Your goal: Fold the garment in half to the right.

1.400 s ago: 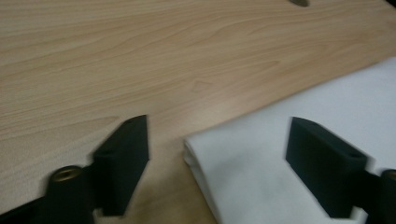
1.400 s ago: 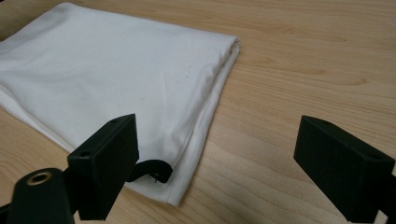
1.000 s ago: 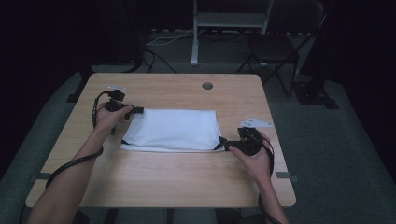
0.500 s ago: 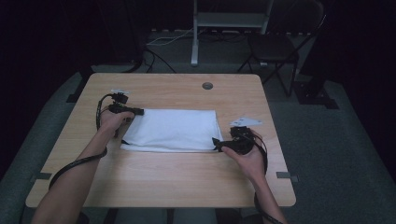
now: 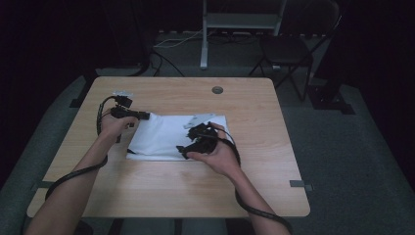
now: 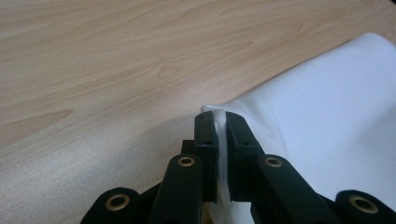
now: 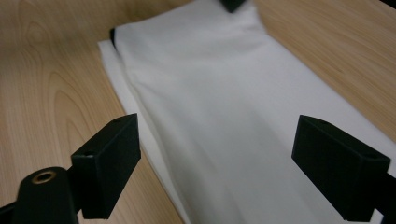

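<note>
While my left tongs pinch a corner of the white cloth, my right tongs hang above it with jaws spread wide, gripping nothing. Folded flat into a smooth rectangle, the cloth lies near the middle of the table, its layered edges showing along one side. That table is pale wood grain; beyond it the room is dark, with a chair on grey floor.

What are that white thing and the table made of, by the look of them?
The white thing looks like soft matte fabric: it lies in folded layers, and an edge bunches where the left claw pinches it. The table shows pale wood grain with a smooth finish, possibly laminate rather than solid wood.
</note>
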`<move>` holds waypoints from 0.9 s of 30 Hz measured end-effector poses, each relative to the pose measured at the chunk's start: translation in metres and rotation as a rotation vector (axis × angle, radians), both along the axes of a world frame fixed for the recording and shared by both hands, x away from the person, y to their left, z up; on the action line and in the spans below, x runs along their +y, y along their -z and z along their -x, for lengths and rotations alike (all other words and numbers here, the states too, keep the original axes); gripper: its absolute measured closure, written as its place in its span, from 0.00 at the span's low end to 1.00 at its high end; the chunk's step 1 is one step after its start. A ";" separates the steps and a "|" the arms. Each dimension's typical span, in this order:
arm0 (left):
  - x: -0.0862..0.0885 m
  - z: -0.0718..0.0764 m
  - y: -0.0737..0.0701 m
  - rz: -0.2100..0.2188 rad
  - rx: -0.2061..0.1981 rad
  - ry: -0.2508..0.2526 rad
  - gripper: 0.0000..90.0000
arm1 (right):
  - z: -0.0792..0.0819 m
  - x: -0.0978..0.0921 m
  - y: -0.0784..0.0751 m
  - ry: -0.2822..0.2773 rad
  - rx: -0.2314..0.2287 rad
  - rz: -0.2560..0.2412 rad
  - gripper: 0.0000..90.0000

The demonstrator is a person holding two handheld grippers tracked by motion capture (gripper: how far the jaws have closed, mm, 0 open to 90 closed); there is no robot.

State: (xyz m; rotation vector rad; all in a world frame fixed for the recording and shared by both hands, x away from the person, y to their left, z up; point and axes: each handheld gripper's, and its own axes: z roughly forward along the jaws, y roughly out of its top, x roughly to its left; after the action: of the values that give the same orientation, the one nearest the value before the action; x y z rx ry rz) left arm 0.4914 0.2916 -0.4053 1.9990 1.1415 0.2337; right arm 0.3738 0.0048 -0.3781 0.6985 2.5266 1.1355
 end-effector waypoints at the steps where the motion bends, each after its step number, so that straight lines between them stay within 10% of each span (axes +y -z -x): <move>1: 0.000 0.000 -0.001 -0.001 -0.002 -0.002 0.94 | -0.001 0.009 0.001 -0.016 -0.002 0.010 0.18; 16: 0.002 0.007 -0.017 -0.033 -0.004 0.032 0.94 | -0.001 0.112 0.012 -0.197 -0.025 0.070 0.31; 27: 0.004 0.010 -0.023 -0.049 -0.007 0.046 0.95 | 0.002 0.153 0.034 -0.246 -0.042 0.141 0.42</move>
State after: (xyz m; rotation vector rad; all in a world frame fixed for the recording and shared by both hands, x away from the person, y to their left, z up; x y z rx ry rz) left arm 0.4812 0.2952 -0.3824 2.0632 1.0942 0.2468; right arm 0.3715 0.1582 -0.4122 0.3327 2.6792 1.0199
